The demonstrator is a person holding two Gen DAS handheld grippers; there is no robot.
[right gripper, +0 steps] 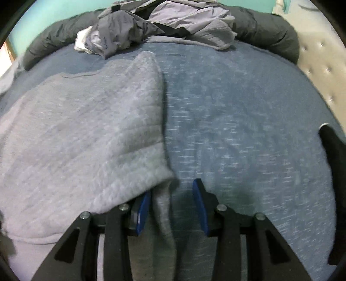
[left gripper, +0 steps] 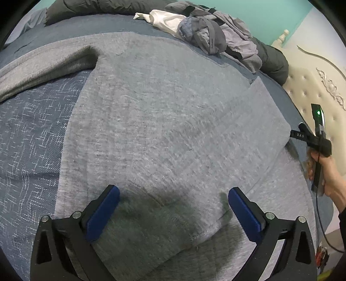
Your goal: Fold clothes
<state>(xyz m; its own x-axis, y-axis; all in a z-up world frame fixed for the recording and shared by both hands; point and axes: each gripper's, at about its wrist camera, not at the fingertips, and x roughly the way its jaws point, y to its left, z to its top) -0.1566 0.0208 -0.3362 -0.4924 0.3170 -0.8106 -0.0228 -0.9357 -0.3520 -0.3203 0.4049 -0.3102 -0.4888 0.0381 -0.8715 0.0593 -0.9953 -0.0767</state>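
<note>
A grey knit sweater (left gripper: 164, 121) lies spread flat on the blue bed cover (left gripper: 32, 134). One sleeve (left gripper: 43, 67) stretches off to the upper left. My left gripper (left gripper: 174, 197) hovers just above the sweater's near part, jaws wide open with nothing between them. In the right wrist view the sweater's (right gripper: 86, 134) right edge runs down to my right gripper (right gripper: 172, 198). Its jaws stand partly open. A grey strip of the sweater's edge (right gripper: 162, 214) lies between them beside the left pad (right gripper: 143, 210), and the right pad is clear of the cloth. A hand (left gripper: 328, 173) holds that gripper at the sweater's right side.
A heap of other clothes (left gripper: 216, 36), with a white garment (left gripper: 164, 19) in it, sits at the bed's far side against a dark rolled duvet (left gripper: 272, 62). A cream tufted headboard (left gripper: 313, 97) borders the bed on the right. Bare blue cover (right gripper: 248, 129) lies right of the sweater.
</note>
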